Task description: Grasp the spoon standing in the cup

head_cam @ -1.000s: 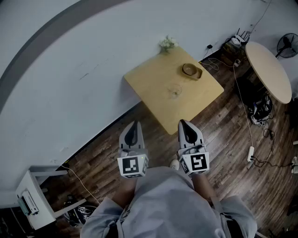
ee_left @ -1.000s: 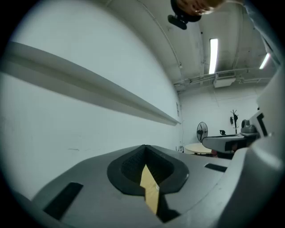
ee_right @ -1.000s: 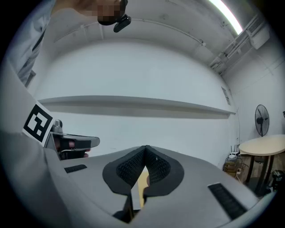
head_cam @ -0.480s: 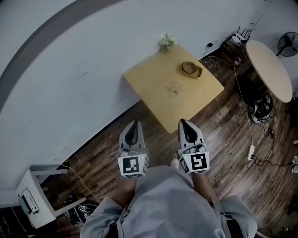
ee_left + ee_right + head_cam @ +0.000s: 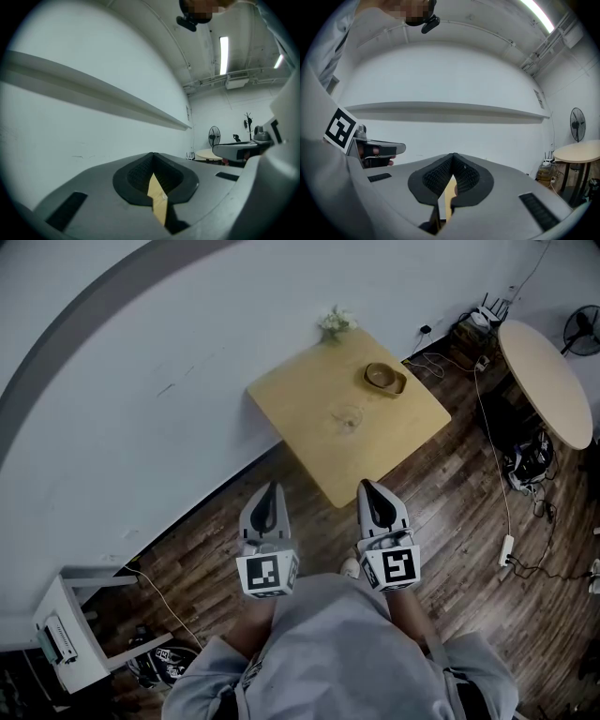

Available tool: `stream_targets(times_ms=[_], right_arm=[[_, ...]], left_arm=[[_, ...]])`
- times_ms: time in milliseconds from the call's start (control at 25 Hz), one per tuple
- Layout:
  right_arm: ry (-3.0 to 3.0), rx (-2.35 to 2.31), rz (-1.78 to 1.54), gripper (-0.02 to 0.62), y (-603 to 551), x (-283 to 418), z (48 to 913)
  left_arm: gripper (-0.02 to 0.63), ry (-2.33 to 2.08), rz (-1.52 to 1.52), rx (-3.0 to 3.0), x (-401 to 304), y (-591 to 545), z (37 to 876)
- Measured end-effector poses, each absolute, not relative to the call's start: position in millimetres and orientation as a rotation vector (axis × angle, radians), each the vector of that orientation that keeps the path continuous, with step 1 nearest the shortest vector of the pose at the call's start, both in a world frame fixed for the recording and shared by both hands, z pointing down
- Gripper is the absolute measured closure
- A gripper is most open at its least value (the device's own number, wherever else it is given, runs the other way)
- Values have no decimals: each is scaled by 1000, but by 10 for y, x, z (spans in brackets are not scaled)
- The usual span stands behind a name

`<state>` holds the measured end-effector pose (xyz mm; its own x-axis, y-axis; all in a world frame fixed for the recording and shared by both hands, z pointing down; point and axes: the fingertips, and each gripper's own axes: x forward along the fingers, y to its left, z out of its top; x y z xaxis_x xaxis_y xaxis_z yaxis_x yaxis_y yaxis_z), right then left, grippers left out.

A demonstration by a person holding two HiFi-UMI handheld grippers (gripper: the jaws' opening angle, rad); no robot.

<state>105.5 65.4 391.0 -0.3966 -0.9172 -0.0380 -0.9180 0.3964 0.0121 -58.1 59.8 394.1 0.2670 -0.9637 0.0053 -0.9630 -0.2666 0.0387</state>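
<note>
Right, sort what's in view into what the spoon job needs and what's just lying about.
Job: clear glass cup on the square wooden table (spoon too small to make out); left gripper; right gripper, both shut.
Lying about: brown round bowl; small pale-flowered plant; round pale table; black standing fan; white power strip.

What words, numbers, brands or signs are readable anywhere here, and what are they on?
No readable words or numbers anywhere.
Cube on the left gripper: a black-and-white square pattern, not lettering.
Cube on the right gripper: the same kind of pattern.
White device at the lower left: any print is too small to read.
</note>
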Motion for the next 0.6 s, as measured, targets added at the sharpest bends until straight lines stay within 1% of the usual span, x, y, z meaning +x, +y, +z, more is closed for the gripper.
stream_targets(times_ms=[240, 600], right_arm=[[2628, -1678, 63, 597, 702, 1284, 3939], [2665, -1649, -4, 595, 771, 1595, 4080]], left_arm=[[604, -1891, -25, 2454, -323, 669, 3961], [604, -1933, 0, 2382, -117, 857, 4072]])
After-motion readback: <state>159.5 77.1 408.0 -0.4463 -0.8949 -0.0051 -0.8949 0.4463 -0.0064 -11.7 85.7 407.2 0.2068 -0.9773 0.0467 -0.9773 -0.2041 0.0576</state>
